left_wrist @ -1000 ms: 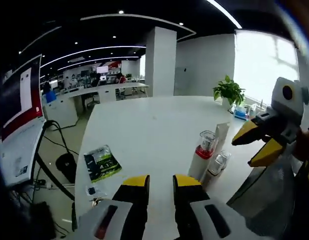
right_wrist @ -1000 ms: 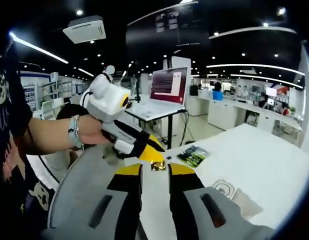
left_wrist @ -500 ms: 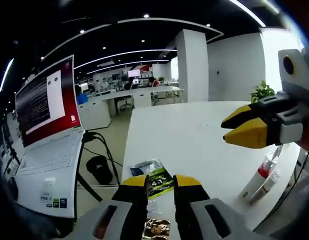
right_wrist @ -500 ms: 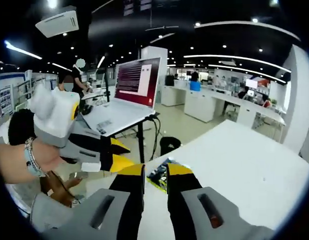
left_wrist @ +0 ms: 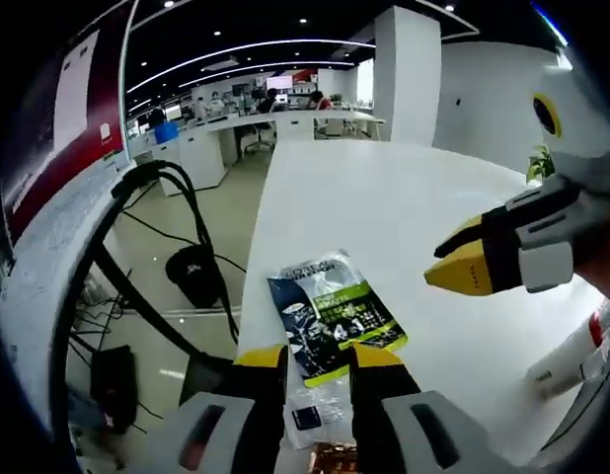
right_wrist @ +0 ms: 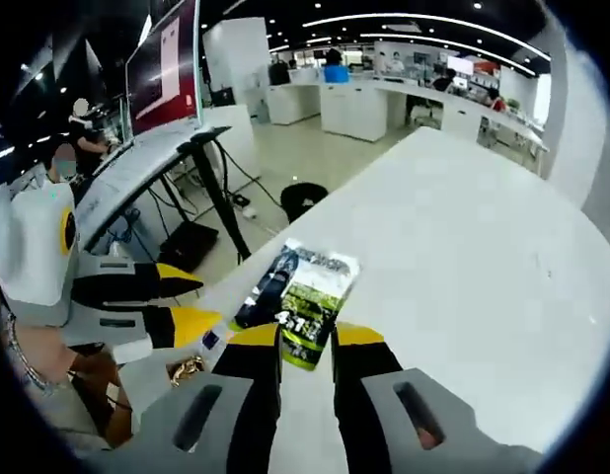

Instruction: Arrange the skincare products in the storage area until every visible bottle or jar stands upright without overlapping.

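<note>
The left gripper hovers over the near edge of the white table, its jaws a little apart and empty. Just ahead of its tips lies a flat green packet. Off to its right, the right gripper hangs above the table with its jaws nearly together, holding nothing. Farther right, at the table's edge, a white bottle with a red band lies tilted over. In the right gripper view the packet lies just beyond the right gripper's tips.
</note>
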